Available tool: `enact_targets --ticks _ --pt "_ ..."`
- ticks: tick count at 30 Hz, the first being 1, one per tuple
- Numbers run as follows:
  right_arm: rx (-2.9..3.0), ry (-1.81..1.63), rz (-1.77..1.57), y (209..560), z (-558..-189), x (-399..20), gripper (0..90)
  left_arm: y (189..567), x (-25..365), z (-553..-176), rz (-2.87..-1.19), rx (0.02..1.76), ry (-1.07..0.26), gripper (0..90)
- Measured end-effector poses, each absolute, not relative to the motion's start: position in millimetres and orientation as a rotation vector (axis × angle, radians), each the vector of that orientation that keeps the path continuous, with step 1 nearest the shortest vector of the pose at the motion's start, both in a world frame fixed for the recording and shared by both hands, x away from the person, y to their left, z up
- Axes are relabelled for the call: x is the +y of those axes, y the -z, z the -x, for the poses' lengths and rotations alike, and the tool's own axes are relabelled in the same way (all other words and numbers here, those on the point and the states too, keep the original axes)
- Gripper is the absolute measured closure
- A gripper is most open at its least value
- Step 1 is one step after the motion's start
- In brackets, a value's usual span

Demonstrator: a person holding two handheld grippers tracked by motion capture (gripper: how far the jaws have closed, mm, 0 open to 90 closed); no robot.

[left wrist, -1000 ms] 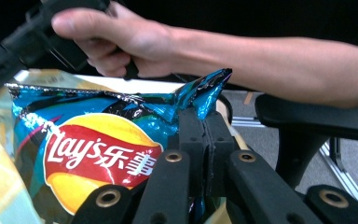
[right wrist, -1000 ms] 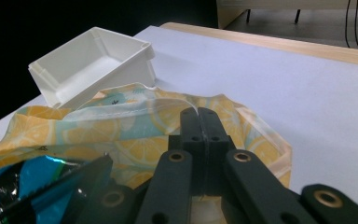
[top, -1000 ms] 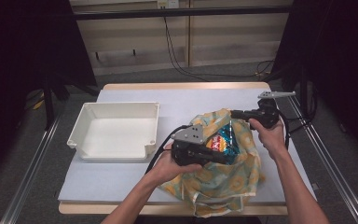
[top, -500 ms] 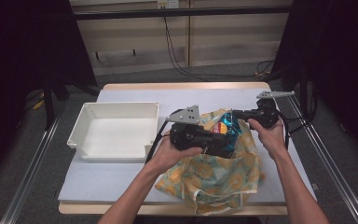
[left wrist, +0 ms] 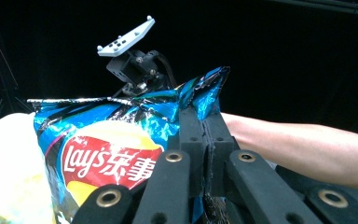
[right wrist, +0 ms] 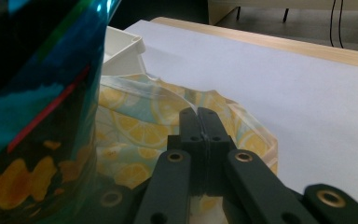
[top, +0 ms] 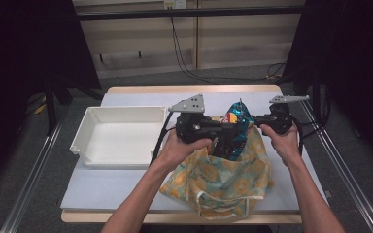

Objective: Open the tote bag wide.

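Chips coming out of the bag!
Your left tool [left wrist: 204, 122] pinches the Lay's chip bag [left wrist: 116, 140] aloft; right tool [right wrist: 199, 113], clamped on the lemon-print cloth bag [right wrist: 135, 126], anchors it.

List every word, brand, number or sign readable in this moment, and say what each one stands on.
"Lay's": white script on the red banner of the shiny blue foil crisp bag, seen in the left gripper view.
Three white Chinese characters follow it on that banner; the first reads "乐", the second "事", and the third is hidden behind the left claw.
In the high view the bag's logo is too small to read.
The yellow lemon-print cloth bag bears no writing.
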State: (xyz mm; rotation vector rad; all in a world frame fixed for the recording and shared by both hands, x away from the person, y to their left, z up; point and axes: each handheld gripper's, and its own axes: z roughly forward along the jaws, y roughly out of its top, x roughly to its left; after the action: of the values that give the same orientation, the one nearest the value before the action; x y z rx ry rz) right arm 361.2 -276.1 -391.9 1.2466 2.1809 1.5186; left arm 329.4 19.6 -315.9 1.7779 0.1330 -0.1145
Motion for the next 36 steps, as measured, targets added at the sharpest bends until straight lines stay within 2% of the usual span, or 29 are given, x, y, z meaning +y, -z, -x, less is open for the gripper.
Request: enact_targets --ticks 13,27,36 --pt "2.195 -1.51 -1.233 390.9 -359.1 -276.5 89.7 290.5 8.2 -334.1 -1.774 0.127 0.097 88.6" --pt "2.198 -1.488 -1.222 392.3 -357.3 -273.7 88.4 261.9 28.8 -337.0 -1.7 0.14 0.044 88.6" --pt "2.225 -1.475 -1.191 398.3 -354.0 -264.6 89.0 249.5 23.6 -344.8 -1.703 0.16 0.018 88.7"
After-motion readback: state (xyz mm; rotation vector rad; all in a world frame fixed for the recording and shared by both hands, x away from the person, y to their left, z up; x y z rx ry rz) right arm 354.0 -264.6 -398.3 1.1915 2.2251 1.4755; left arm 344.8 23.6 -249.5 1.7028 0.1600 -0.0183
